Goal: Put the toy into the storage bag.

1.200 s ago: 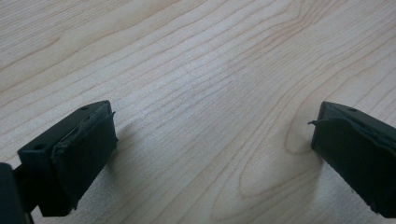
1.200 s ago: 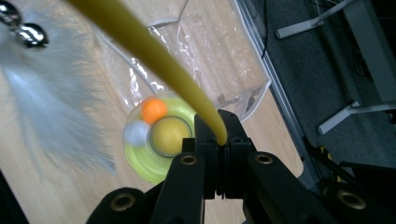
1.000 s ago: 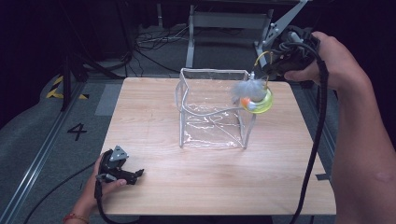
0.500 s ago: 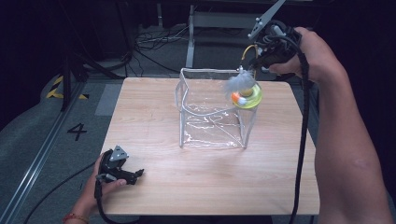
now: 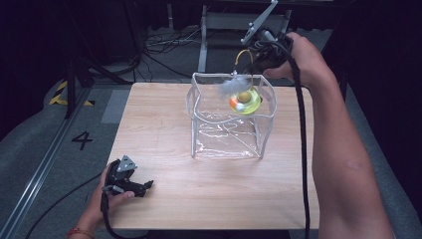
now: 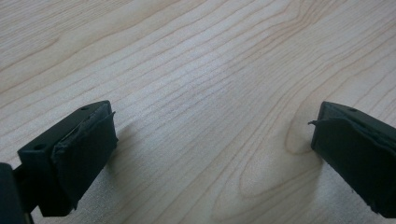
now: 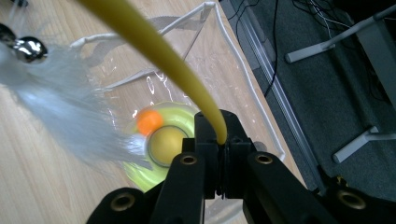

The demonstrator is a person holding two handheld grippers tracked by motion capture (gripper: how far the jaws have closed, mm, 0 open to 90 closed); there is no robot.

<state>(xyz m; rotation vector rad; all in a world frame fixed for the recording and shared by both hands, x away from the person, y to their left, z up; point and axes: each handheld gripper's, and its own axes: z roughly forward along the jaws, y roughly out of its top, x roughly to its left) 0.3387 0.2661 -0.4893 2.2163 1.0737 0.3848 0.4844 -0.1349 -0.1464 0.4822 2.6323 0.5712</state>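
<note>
My right gripper [image 5: 251, 59] above far rim of clear plastic bin [image 5: 226, 144], jaws clamped tight on yellow wand [image 7: 154, 51] of cat toy. Toy's green-yellow disc [image 5: 245, 101] with orange ball [image 7: 149, 120] hangs inside bin's top, near far right corner. White feather tuft [image 5: 231, 84] just beside disc, over bin's far rim. Small silver bell [image 7: 31, 49] at feather's end. My left gripper [image 5: 130, 182] rests on wooden table [image 5: 159, 129], well apart from bin, near front left; jaws spread wide, nothing between them.
</note>
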